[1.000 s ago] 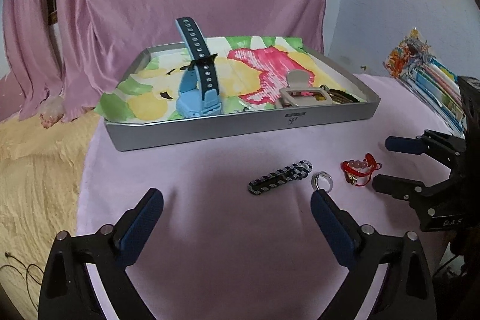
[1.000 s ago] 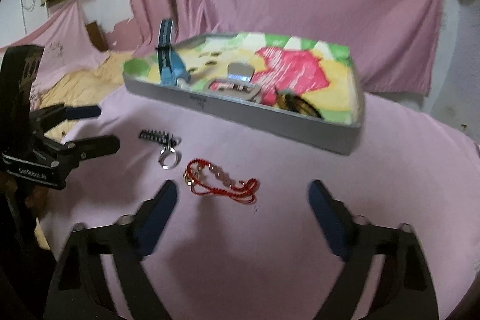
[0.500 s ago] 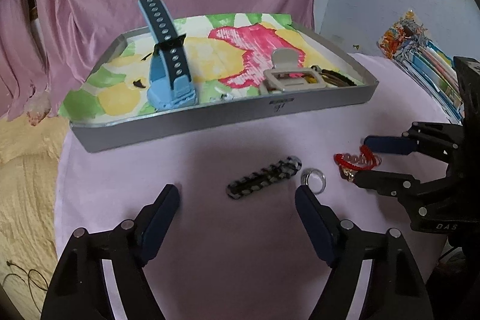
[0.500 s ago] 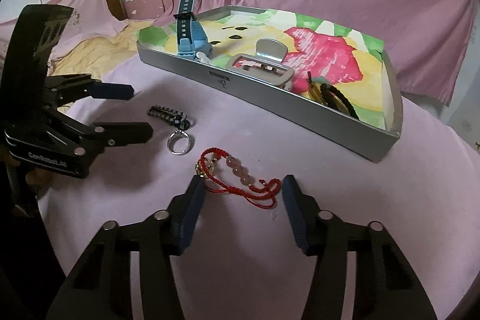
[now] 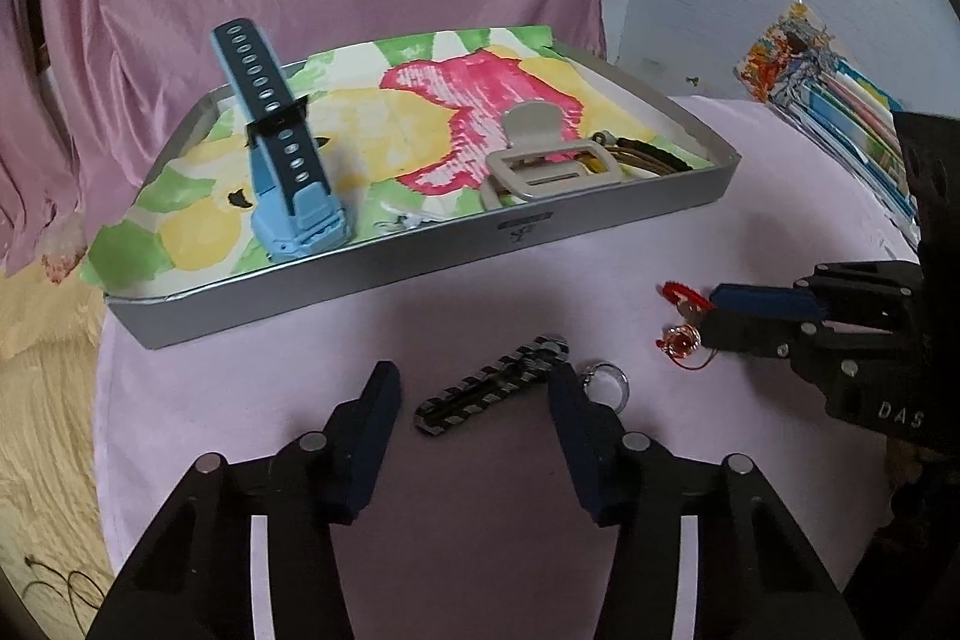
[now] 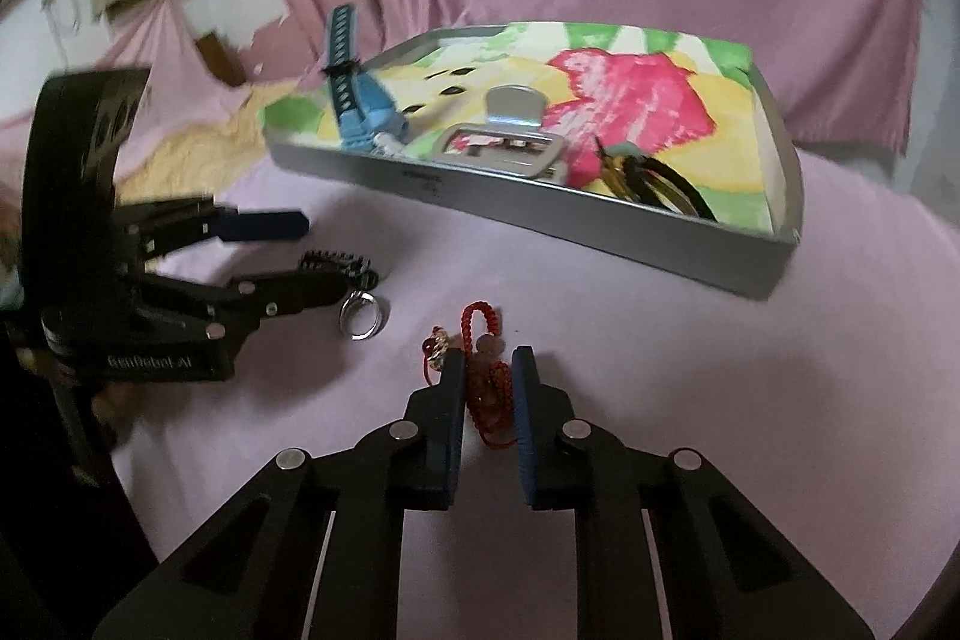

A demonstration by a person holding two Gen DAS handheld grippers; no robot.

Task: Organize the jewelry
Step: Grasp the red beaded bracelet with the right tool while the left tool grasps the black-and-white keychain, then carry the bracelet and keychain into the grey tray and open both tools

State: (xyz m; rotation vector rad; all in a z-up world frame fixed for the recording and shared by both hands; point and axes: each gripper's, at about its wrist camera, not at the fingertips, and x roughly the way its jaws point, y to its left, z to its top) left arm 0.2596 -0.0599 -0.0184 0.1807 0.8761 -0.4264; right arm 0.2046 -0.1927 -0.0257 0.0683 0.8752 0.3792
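Observation:
A red cord bracelet (image 6: 487,381) with pink beads lies on the pink cloth. My right gripper (image 6: 489,359) has its fingers narrowed around it, low on the cloth; the bracelet also shows in the left wrist view (image 5: 681,337). My left gripper (image 5: 471,388) is open, its fingers either side of a black-and-white braided band (image 5: 492,391). A silver ring (image 5: 606,382) lies just right of the band, beside the right finger. The grey tray (image 5: 420,268) with a flowered liner stands behind.
In the tray are a blue watch (image 5: 282,154) standing up, a beige hair clip (image 5: 546,160) and dark bracelets (image 5: 648,157). Colourful packets (image 5: 834,100) lie at the far right. A yellow cloth (image 5: 42,400) lies left of the table.
My right gripper moved forward and narrowed its fingers around the red bracelet. My left gripper moved forward and narrowed, so its fingers now flank the braided band.

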